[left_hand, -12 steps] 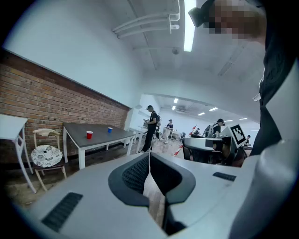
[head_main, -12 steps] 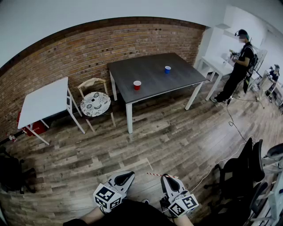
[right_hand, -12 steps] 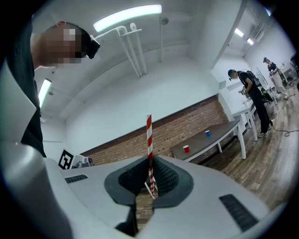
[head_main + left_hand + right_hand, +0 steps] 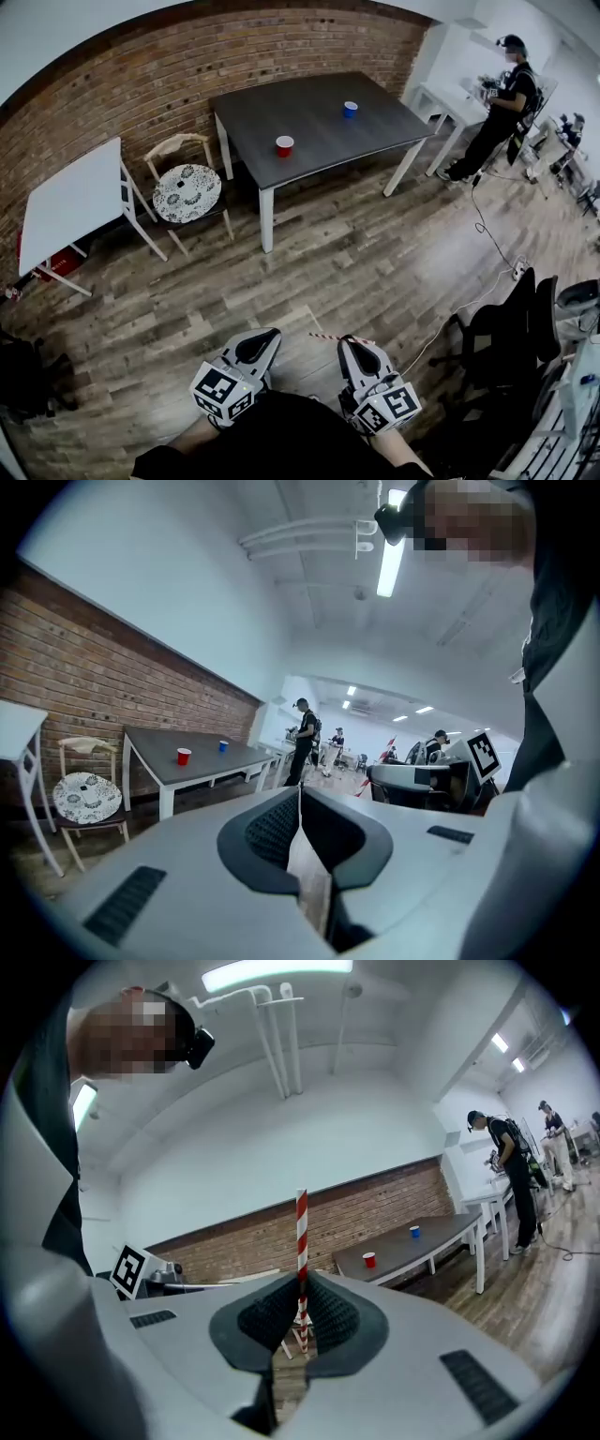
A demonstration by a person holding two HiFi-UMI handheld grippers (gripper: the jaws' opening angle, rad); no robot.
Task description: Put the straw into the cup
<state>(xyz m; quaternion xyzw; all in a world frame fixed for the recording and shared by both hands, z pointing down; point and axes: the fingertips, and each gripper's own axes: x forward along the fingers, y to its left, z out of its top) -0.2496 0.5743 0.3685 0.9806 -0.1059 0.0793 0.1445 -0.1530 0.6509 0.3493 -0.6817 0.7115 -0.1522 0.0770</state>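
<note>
A red cup [image 4: 284, 145] and a blue cup [image 4: 350, 109] stand on a dark table [image 4: 309, 122] far ahead across the wooden floor. My right gripper [image 4: 349, 340] is shut on a red-and-white striped straw [image 4: 328, 337], which sticks out to the left of the jaws in the head view. In the right gripper view the straw [image 4: 301, 1232] stands upright between the pads of the right gripper [image 4: 302, 1283], with the red cup [image 4: 369, 1259] and blue cup [image 4: 414, 1232] small in the distance. My left gripper [image 4: 270, 332] is shut with nothing in it, as the left gripper view [image 4: 300, 794] also shows.
A white table [image 4: 70, 202] and a chair with a patterned cushion [image 4: 186, 192] stand left of the dark table, against the brick wall. A person [image 4: 502, 103] stands by another white table [image 4: 450, 103] at the right. Black office chairs [image 4: 511, 347] and a floor cable [image 4: 487, 234] lie on the right.
In the head view the dark table and cups now sit higher and slightly further left. Both grippers keep their pose, and the right one still holds the straw.
</note>
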